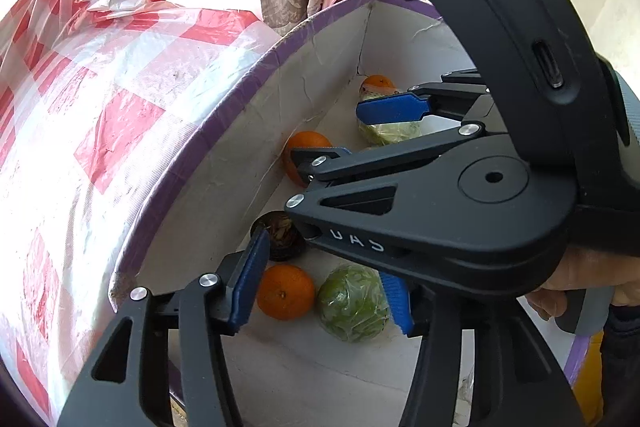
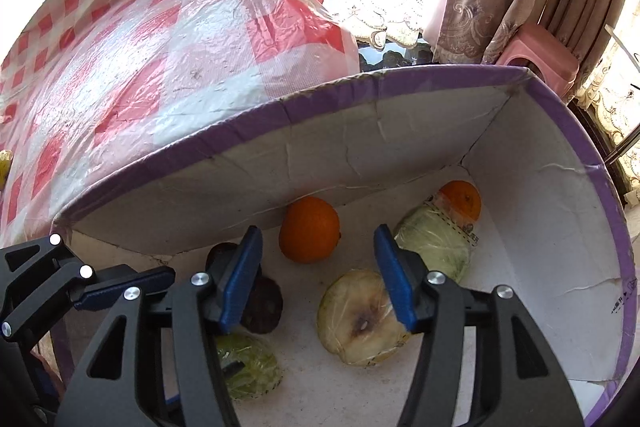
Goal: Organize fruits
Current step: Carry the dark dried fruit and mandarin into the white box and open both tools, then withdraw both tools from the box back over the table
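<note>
The right hand-held gripper (image 1: 384, 123) bears mirrored letters "UAC".

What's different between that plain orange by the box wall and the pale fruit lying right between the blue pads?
The orange is bright orange and bare; the pale fruit is yellowish-green and wrapped in clear film. The orange's skin looks clean, while the pale fruit shows a brown patch around its dimple. The orange sits against the box wall; the pale fruit lies nearer the middle, partly behind one blue pad. Both are roundish, rest on the box's white floor, and neither is gripped.
</note>
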A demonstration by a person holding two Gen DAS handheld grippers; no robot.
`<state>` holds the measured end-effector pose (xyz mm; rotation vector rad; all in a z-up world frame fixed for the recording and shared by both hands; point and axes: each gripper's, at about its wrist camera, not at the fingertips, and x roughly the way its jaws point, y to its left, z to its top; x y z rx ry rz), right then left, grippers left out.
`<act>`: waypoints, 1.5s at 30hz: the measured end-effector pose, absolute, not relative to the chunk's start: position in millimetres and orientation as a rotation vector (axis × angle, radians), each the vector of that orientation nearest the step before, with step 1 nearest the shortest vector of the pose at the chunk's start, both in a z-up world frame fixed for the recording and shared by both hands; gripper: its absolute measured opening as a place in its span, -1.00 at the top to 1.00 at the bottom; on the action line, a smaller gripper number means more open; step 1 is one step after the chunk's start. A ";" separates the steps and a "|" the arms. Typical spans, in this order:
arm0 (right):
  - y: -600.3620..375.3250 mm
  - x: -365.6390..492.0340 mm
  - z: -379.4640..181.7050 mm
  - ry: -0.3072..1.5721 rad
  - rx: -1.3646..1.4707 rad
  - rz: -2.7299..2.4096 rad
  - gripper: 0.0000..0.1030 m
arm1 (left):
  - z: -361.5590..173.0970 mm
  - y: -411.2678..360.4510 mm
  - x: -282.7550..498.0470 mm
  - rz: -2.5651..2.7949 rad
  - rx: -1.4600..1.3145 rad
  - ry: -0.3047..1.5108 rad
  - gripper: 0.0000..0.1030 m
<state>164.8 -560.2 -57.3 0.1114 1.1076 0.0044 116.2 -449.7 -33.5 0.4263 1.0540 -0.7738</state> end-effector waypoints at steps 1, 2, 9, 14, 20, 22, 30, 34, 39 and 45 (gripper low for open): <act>-560.3 164.2 -55.9 1.105 0.112 0.004 -0.13 | -33.2 -449.3 116.0 -0.774 0.425 1.052 -0.04; -560.2 164.2 -53.5 1.102 0.113 0.003 -0.15 | -31.7 -450.0 118.5 -0.777 0.420 1.049 -0.08; -562.5 151.1 -34.1 1.034 0.130 0.000 -0.31 | -14.1 -441.7 103.9 -0.782 0.385 0.977 -0.29; -563.5 139.4 -14.6 0.988 0.146 -0.007 -0.31 | 7.7 -426.9 100.2 -0.757 0.350 0.918 -0.29; -556.0 129.9 12.3 0.923 0.143 0.005 -0.31 | 31.6 -391.7 93.2 -0.716 0.292 0.842 -0.30; -550.8 126.2 20.5 0.903 0.133 0.015 -0.31 | 36.3 -378.4 95.8 -0.697 0.265 0.826 -0.30; -521.3 122.3 44.0 0.860 0.094 0.045 -0.31 | 56.7 -304.2 101.8 -0.553 0.155 0.765 -0.30; -496.9 119.2 55.3 0.822 0.036 0.070 -0.33 | 63.5 -266.1 103.9 -0.461 0.126 0.739 -0.30; -457.7 115.8 71.0 0.770 0.001 0.162 -0.65 | 66.2 -211.1 105.8 -0.359 0.049 0.748 -0.44; -397.2 124.3 74.1 0.762 -0.050 0.225 -0.82 | 63.7 -157.1 104.1 -0.218 0.038 0.761 -0.67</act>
